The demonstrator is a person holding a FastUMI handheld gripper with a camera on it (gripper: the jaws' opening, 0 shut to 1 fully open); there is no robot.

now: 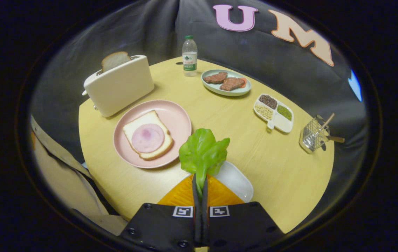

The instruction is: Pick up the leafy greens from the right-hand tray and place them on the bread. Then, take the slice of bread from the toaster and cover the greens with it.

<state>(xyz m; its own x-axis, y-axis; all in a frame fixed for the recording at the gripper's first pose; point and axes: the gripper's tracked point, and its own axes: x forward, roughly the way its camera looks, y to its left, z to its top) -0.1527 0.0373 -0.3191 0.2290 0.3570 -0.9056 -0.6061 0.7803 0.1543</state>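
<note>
My gripper (200, 187) is shut on the stem of the leafy greens (203, 152), which stand up just ahead of the fingers, lifted above a white tray (237, 182). Beyond and to the left lies a pink plate (176, 119) with a slice of bread (142, 122) and a round of ham (147, 138) on top. Further back left stands a cream toaster (120, 85) with a second bread slice (114, 60) poking out of its slot.
On the round yellow table (272, 164) also stand a water bottle (189, 56), a plate of meat pieces (226, 82), a divided dish of grains (273, 112) and a wire holder with utensils (314, 135). A person's beige sleeve (57, 168) is at the left.
</note>
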